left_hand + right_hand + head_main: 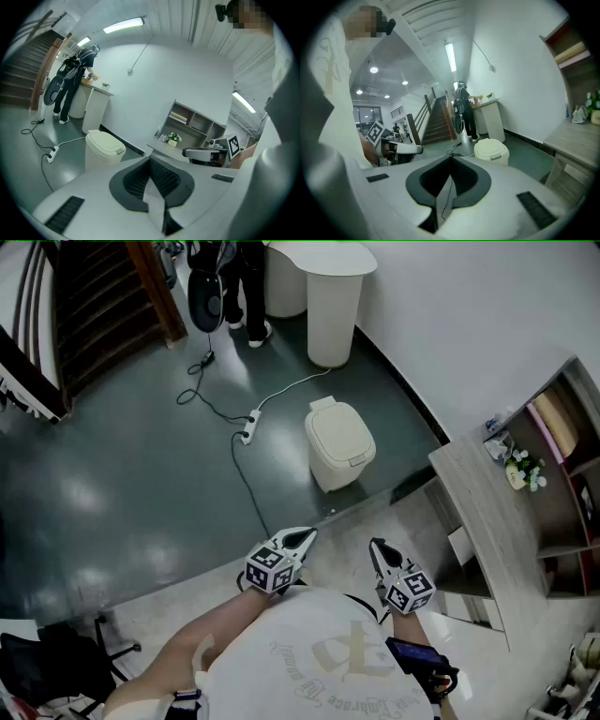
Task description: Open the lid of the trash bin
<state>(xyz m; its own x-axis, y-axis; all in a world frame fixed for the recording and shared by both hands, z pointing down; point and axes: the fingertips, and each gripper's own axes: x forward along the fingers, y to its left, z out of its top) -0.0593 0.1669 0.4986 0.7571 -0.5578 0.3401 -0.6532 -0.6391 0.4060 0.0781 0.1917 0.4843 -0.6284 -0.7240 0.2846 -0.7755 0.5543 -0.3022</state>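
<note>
The cream trash bin (339, 442) stands on the dark green floor with its lid down, well ahead of both grippers. In the left gripper view the trash bin (103, 147) shows left of centre, and in the right gripper view the trash bin (491, 150) shows right of centre, lid down in both. My left gripper (306, 536) and right gripper (375, 546) are held close to the person's body, side by side, tips pointing toward the bin. Both look shut with nothing in them; the left gripper (151, 161) and right gripper (451, 159) show jaws meeting at the tip.
A tall white bin (333, 306) stands by the far wall. A power strip (249, 426) and its cable lie on the floor left of the trash bin. A wooden counter (487, 512) with shelves is on the right; a person (234, 287) and stairs (94, 306) are at the back.
</note>
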